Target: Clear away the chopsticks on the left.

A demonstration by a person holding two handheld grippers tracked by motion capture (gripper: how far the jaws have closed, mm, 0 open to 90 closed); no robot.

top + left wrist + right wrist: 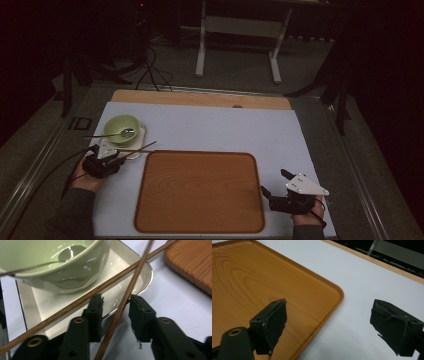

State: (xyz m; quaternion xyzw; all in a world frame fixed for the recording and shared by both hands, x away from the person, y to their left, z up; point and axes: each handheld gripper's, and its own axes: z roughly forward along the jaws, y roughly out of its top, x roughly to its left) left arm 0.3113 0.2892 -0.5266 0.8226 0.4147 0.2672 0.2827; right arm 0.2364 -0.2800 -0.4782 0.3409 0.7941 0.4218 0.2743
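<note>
Black jaws of the left hand-held gripper (115, 315) are standing apart around one of two thin brown wooden chopsticks (125, 300), which is crossing over the other just ahead of them. Neither jaw is pressing it yet.

Beyond and to the right of that gripper, the large rounded wooden tray (199, 192) is lying bare on the pale counter (220, 127). Directly ahead, the white square plate (117, 275) is carrying the pale green ceramic bowl (62, 267), with a metal spoon (50, 261) resting inside.

The right hand-held gripper (329, 322) is hovering wide open and holding nothing, with the tray's corner just left of it.

Judging by this, closing squarely on the single stick, clear of the plate's rim and the crossing stick, would give a clean lift.
</note>
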